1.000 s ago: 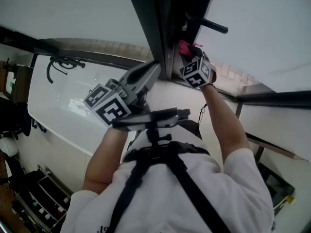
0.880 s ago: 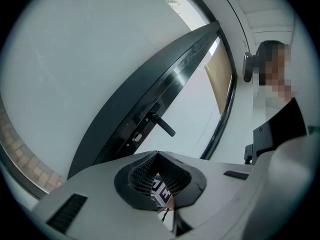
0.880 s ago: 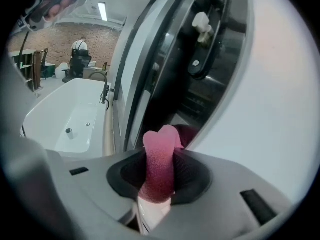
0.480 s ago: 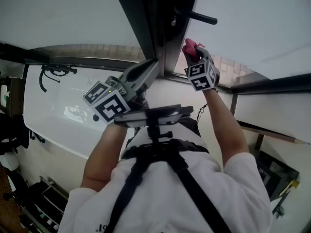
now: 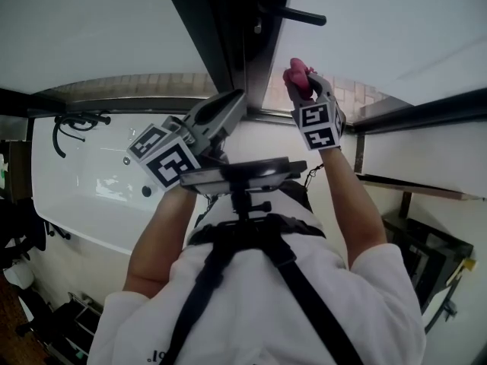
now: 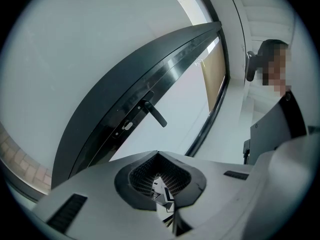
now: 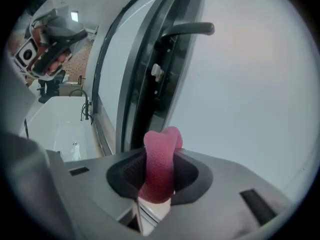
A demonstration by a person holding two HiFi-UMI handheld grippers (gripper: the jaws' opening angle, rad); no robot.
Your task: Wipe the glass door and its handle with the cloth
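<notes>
Left claw (image 5: 237, 97): jaws closed together, nothing between them. It points up at the dark frame (image 5: 228, 36) of the glass door (image 5: 380, 29), close to the frame edge. I can't tell whether it touches.
- Risk: if the door swings, this claw sits where the frame edge could knock or pinch it. It would be better held clear or braced flat.

Handle (image 5: 293, 15): a dark lever sticking out from the frame, above both claws. Nothing is touching it.
- Risk: wiping pressure on the lever could push it down and release the latch.

Right claw (image 5: 301, 76): clamped on the pink cloth (image 5: 295, 71), just beside the frame and below the handle. Only a narrow folded nub shows past the tips.
- Risk: with so little cloth out, the hard tips could scrape the glass. Rubbing could also drag the fold out of the grip.
- Contact between cloth and glass can't be confirmed from any view.

Pose: both arms are raised overhead, forearms bare. The left elbow is bent and its claw is tilted in toward the frame. The right arm is straighter, with its claw pointing up along the pane.
</notes>
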